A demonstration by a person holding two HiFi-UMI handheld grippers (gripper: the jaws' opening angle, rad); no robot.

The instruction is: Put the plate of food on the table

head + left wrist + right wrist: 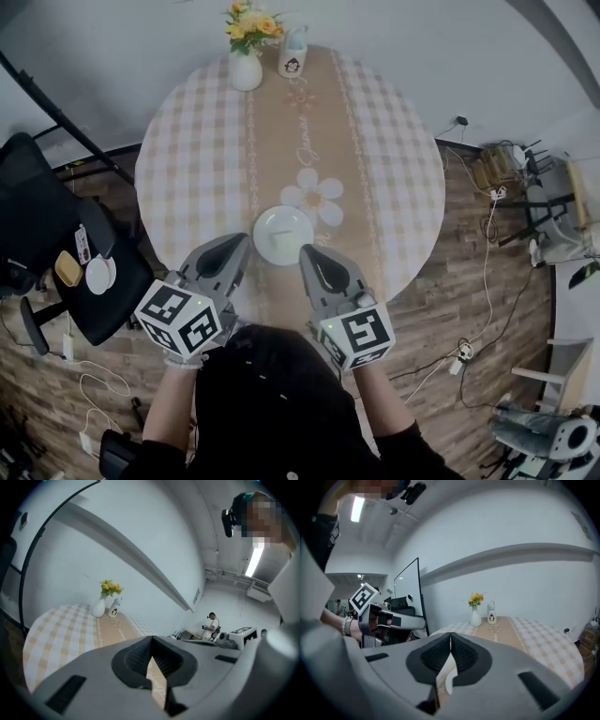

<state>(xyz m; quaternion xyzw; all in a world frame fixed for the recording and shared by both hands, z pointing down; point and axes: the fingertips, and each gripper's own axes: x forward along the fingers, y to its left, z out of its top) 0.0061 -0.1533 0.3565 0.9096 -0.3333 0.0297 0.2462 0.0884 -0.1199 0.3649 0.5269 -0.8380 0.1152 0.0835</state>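
A white plate (pixel 283 234) rests on the round table (pixel 187 159), near its front edge, on the tan runner beside a daisy print. My left gripper (pixel 239 246) hovers just left of the plate and my right gripper (pixel 309 253) just right of it, both held above the table and apart from the plate. In the left gripper view the left gripper (pixel 151 638) has its jaws met at the tips with nothing between them. The right gripper (pixel 450 634) is shut the same way, and a sliver of the plate (pixel 450 680) shows below its pads.
A white vase of yellow flowers (pixel 246 58) and a white mug (pixel 292 60) stand at the table's far edge. A black chair (pixel 47 234) sits left of the table. Cables and a power strip (pixel 461 354) lie on the wooden floor at right. A person (pixel 212 624) stands far off.
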